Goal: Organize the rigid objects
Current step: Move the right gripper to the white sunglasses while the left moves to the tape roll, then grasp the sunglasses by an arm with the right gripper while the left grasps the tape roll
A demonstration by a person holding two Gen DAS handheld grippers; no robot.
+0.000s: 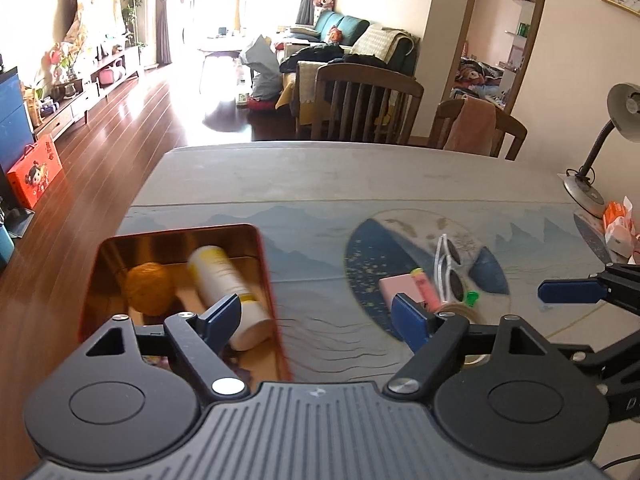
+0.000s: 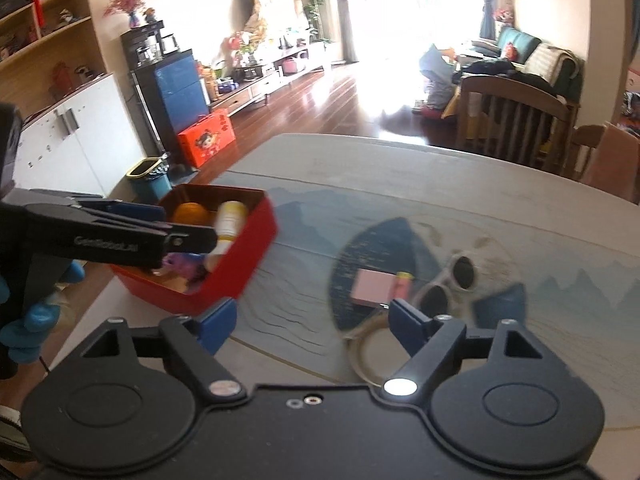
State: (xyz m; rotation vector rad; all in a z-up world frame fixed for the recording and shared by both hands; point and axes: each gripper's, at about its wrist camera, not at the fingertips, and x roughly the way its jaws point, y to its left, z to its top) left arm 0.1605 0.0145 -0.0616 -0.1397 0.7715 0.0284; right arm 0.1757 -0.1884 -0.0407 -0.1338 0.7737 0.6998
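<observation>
Both tools stand wide with nothing between their blue pads. We see the left tool [image 1: 318, 316] poised over the counter [image 1: 320, 172] with the red tin box [image 1: 276, 300] just behind its left finger, and the right tool [image 2: 310, 326] over the printed mat, its jaws framing bare mat with the loose items just beyond its right finger.

Inside the red tin box lie an orange ball [image 1: 149, 288] and a white and yellow bottle [image 1: 228, 284] on its side, touching or nearly touching each other; from the right wrist view we also make out something purple [image 2: 182, 264] in the near corner, too blurred to name.

On the dark round patch of the mat sit a pink flat block [image 2: 372, 286], a pink and yellow marker [image 2: 402, 284] just beside it, white-framed sunglasses [image 2: 450, 282] to the right of those, and a roll of tape [image 2: 366, 354] nearest us. A small green piece [image 1: 472, 298] lies by the sunglasses.

A desk lamp [image 1: 600, 148] stands at the counter's far right edge. A blue-gloved hand [image 2: 30, 320] grips the left tool's handle.
</observation>
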